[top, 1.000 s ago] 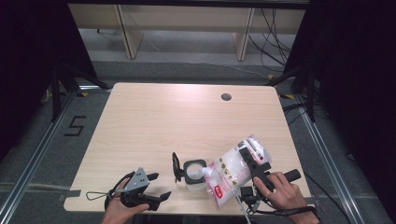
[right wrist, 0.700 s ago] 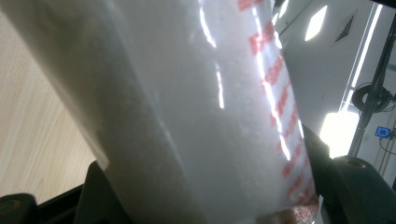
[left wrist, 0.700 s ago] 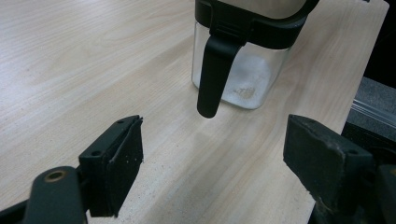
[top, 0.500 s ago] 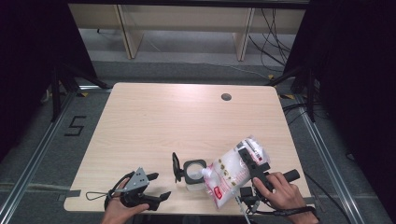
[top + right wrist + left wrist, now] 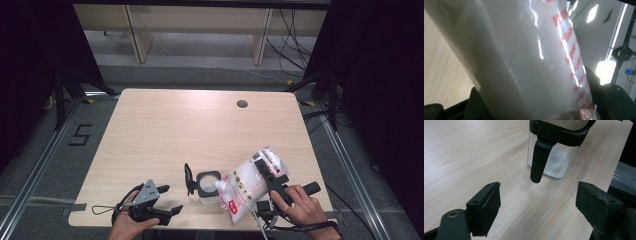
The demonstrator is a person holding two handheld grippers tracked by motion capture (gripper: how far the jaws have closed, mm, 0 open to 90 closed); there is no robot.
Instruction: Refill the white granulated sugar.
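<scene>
A square glass jar point(image 5: 207, 187) with a black rim stands near the table's front edge, its black lid point(image 5: 188, 178) flipped up on its left side. My right gripper point(image 5: 265, 170) is shut on a clear bag of white grains with red print point(image 5: 245, 187). The bag is tilted, and its lower corner reaches the jar's mouth. In the right gripper view the bag point(image 5: 531, 55) sits between both jaws of the right gripper point(image 5: 537, 95). Left of the jar, my left gripper point(image 5: 171, 199) lies open with nothing held. In its own view the left gripper point(image 5: 539, 207) faces the jar point(image 5: 554, 160), which holds a thin layer of white grains.
The wooden table point(image 5: 200, 130) has a round cable hole point(image 5: 242, 104) at the back right. Wooden frames and cables stand on the floor beyond it. A floor mark "5" point(image 5: 81, 134) lies to the left. The jar is close to the front edge.
</scene>
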